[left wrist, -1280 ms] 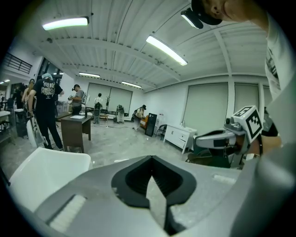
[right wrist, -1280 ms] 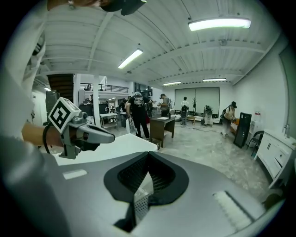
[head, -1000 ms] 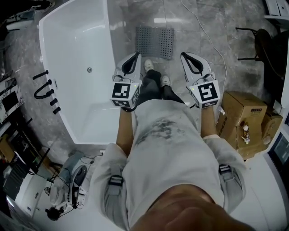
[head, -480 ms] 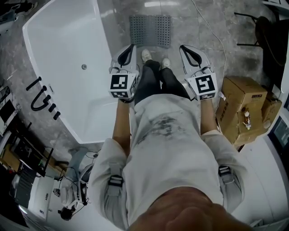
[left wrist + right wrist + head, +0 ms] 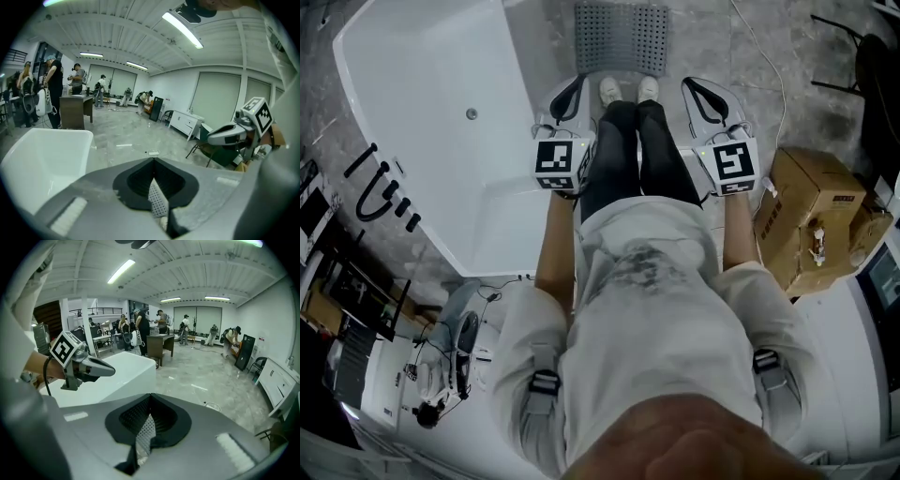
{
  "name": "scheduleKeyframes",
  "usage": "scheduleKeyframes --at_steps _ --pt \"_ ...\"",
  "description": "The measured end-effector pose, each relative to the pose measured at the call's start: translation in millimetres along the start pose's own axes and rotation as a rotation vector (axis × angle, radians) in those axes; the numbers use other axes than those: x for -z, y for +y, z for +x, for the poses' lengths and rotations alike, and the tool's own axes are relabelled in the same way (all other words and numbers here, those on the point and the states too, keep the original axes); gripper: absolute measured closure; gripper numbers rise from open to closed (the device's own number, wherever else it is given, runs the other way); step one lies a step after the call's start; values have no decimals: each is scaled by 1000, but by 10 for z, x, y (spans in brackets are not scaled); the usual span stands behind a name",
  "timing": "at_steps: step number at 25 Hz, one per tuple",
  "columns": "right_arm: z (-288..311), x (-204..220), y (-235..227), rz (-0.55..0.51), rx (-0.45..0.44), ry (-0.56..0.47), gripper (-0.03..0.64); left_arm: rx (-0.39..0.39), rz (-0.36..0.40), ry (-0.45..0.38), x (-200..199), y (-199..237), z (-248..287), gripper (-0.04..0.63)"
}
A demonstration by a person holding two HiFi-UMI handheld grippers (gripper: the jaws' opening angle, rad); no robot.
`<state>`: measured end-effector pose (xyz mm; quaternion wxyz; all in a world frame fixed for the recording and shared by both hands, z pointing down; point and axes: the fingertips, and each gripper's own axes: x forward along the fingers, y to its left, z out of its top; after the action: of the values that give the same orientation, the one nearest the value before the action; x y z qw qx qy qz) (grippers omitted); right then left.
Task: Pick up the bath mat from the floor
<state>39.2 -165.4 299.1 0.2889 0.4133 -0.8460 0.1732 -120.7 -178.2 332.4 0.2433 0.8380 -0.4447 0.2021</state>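
Note:
The grey perforated bath mat lies flat on the marble floor at the top of the head view, just beyond the person's white shoes. My left gripper hangs left of the legs, next to the tub rim, jaws shut and empty. My right gripper hangs right of the legs, also shut and empty. Both stop short of the mat and touch nothing. In the left gripper view the closed jaws fill the lower half; a dotted grey strip shows through their opening. The right gripper view shows its shut jaws likewise.
A white bathtub runs along the left, with black tap fittings at its side. Cardboard boxes stand on the right, a dark chair behind them. A thin cable trails across the floor. People stand far off in the room.
Both grippers have come down beside the legs, staying shut. The mat and tub have slid toward the top of the head view as the person's feet drew together.

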Motion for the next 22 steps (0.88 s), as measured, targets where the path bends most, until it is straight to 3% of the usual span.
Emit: scheduleKeyframes --at_steps 22 --pt "721 1396 -377 75 -9 89 614 24 7 102 1153 -96 925 594"
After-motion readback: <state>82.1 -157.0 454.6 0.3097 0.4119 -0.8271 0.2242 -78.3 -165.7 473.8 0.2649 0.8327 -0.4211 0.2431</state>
